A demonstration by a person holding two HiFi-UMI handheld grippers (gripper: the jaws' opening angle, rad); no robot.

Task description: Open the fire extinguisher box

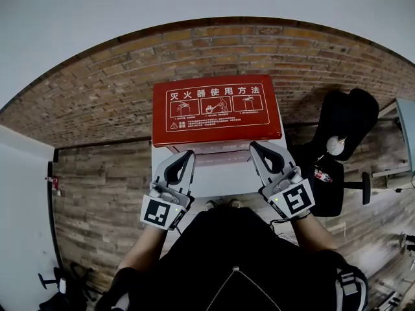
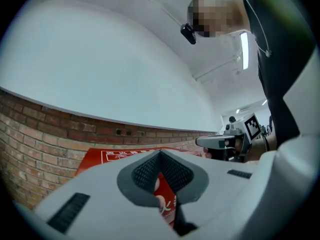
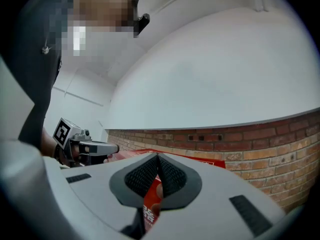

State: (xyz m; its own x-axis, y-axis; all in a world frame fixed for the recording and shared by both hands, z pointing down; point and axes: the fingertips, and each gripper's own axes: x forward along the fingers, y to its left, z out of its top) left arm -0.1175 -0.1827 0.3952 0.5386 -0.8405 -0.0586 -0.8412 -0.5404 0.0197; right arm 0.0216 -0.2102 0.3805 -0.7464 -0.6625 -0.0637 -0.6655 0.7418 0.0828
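Box lid (image 1: 217,109) glossy red, smooth; wall (image 1: 97,89) rough brick; floor (image 1: 104,193) matt wood planks.

Your box lid (image 1: 217,112) is red with white print, the wall (image 1: 97,99) red-brown brick, the floor (image 1: 104,193) grey-brown planks

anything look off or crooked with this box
Nothing stands out. The red lid sits square over the white box, with no dents or spills showing. The left tongs and right tongs are each closed on the lid's front edge, one near each corner and evenly placed.
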